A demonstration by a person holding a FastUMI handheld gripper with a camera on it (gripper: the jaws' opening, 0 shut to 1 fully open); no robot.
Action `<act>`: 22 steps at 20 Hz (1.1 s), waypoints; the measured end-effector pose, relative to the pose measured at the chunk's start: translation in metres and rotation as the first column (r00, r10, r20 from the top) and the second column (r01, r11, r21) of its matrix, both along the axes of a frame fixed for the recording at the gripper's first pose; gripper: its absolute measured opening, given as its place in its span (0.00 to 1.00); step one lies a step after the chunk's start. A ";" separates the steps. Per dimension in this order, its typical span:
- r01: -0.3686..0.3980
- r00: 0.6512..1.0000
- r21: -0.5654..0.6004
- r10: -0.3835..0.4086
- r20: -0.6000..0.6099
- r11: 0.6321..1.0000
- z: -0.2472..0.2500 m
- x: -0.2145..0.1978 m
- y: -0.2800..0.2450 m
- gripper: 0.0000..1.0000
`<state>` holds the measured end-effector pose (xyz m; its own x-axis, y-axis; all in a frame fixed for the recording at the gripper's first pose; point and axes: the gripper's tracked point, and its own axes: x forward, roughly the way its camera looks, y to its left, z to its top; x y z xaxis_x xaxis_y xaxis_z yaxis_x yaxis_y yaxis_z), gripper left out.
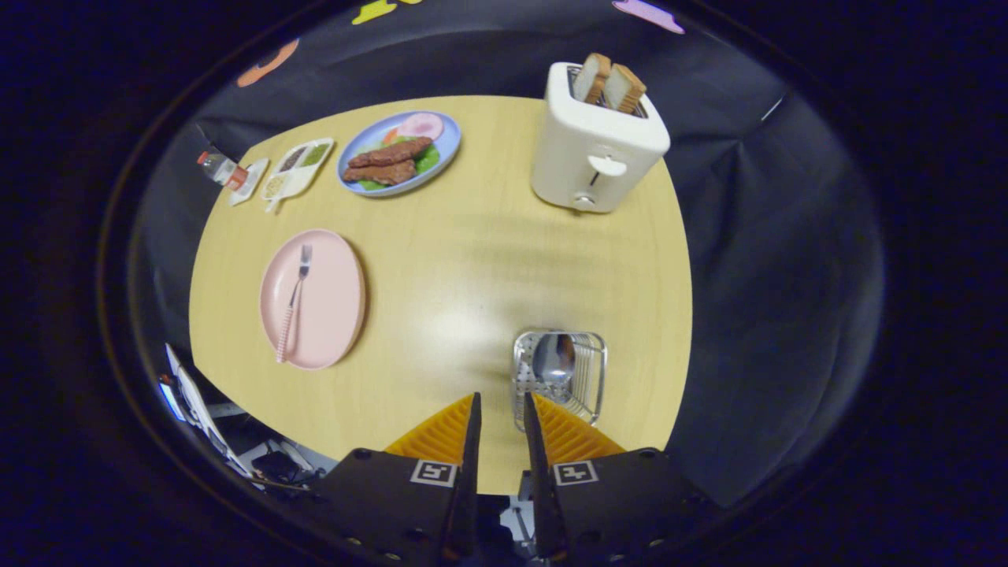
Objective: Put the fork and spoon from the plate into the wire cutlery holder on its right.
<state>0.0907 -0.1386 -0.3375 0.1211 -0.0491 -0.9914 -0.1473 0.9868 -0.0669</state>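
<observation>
On a wooden desk (472, 260), the fork (293, 303) lies on the pink plate (335, 303) at ten o'clock from the empty, slightly spread hand-held gripper (501, 409), the spoon (557, 364) inside the wire holder (594, 370) at one o'clock.

Bare table (472, 260) lies wide between the pink plate (331, 315) near the left edge and the wire holder (561, 378) at the near edge. The gripper (501, 409) hangs above, fingers slightly apart, empty. A toaster (594, 150) blocks the far right corner; food dishes (398, 153) line the far edge
</observation>
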 end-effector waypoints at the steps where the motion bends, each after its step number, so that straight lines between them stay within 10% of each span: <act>1: -0.008 1.000 0.011 0.008 0.021 1.000 0.001 0.002 0.011 0.30; 5: -0.040 0.995 0.058 0.034 0.094 0.998 0.000 0.001 0.061 0.31; 14: -0.076 0.944 0.133 0.028 0.329 0.988 -0.025 -0.003 0.161 0.72; 22: -0.151 0.815 0.127 0.051 0.577 0.980 -0.043 -0.003 0.231 0.84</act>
